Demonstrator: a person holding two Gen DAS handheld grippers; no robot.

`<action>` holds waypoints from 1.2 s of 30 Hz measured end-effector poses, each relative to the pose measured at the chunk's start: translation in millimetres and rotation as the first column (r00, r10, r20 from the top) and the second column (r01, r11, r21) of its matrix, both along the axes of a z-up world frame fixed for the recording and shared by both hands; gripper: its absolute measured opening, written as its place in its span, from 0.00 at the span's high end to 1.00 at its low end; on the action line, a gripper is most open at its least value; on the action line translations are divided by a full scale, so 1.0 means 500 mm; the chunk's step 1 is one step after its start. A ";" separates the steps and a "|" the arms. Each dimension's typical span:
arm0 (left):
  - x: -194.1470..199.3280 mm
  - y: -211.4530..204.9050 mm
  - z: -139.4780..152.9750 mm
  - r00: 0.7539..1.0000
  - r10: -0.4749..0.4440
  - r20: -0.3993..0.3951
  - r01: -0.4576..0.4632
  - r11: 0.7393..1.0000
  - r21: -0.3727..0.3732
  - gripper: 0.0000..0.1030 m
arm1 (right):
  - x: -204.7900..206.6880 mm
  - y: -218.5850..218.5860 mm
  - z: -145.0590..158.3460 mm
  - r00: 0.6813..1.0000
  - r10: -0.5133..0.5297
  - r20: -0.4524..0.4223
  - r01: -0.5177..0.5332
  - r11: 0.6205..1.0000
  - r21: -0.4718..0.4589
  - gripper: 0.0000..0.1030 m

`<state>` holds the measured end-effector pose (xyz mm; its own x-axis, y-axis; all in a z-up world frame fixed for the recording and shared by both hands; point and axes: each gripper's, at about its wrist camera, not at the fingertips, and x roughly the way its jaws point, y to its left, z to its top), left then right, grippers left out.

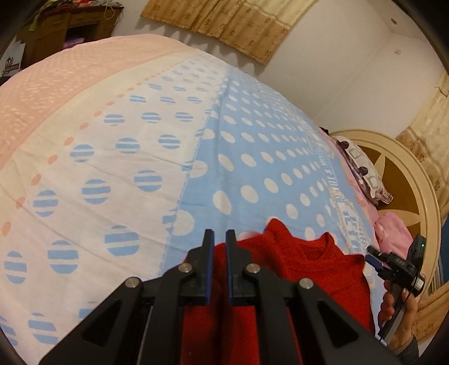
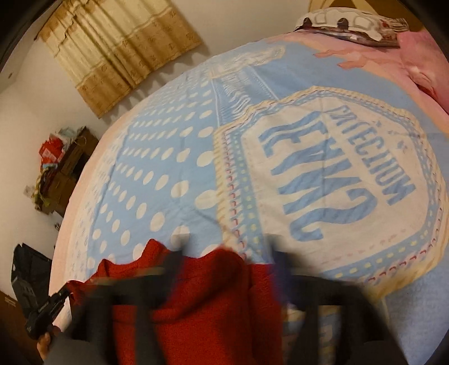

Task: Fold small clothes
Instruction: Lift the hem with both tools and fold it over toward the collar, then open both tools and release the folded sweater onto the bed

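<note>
A small red knit sweater (image 1: 308, 269) lies on the bed near the front edge, its neck opening facing away. My left gripper (image 1: 219, 238) hovers over the sweater's left part; its jaws stand nearly closed with a narrow gap and nothing visibly between them. In the right wrist view the sweater (image 2: 213, 294) fills the lower middle, bunched. My right gripper (image 2: 227, 252) is motion-blurred; its fingers stand wide apart over the sweater's top edge. The right gripper also shows in the left wrist view (image 1: 398, 266), held by a hand.
The bed is covered by a blue, white and pink dotted sheet (image 1: 140, 146) with a large lettered emblem (image 2: 336, 174). Pillows (image 2: 350, 25) lie by the headboard (image 1: 407, 179). Curtains (image 2: 118, 50) hang on the wall. A cluttered cabinet (image 2: 64, 165) stands beyond the bed.
</note>
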<state>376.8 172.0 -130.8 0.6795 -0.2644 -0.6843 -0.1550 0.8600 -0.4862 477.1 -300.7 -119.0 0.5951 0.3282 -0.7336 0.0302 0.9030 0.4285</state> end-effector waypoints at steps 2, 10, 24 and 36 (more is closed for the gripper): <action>-0.016 -0.004 0.008 1.000 -0.005 0.015 0.004 0.999 0.041 0.91 | -0.021 -0.004 0.007 1.000 0.007 0.025 -0.006 0.999 -0.036 0.22; -0.159 -0.058 0.023 0.996 -0.072 0.051 0.061 0.979 0.194 0.87 | -0.171 -0.008 0.022 0.995 0.094 0.035 -0.089 0.988 -0.124 0.26; -0.270 -0.103 -0.041 0.997 -0.083 -0.009 0.081 0.948 0.307 0.34 | -0.369 -0.002 -0.058 0.988 0.133 -0.077 -0.147 0.962 -0.230 0.70; -0.298 -0.092 -0.072 1.000 -0.021 0.015 0.015 0.956 0.292 0.16 | -0.410 0.058 0.044 0.983 0.132 0.129 -0.089 0.953 -0.291 0.70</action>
<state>228.0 126.1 -166.6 0.6894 -0.0673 -0.7212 -0.1319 0.9674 -0.2163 271.9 -271.5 -96.9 0.6740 0.1900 -0.7139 -0.1203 0.9817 0.1477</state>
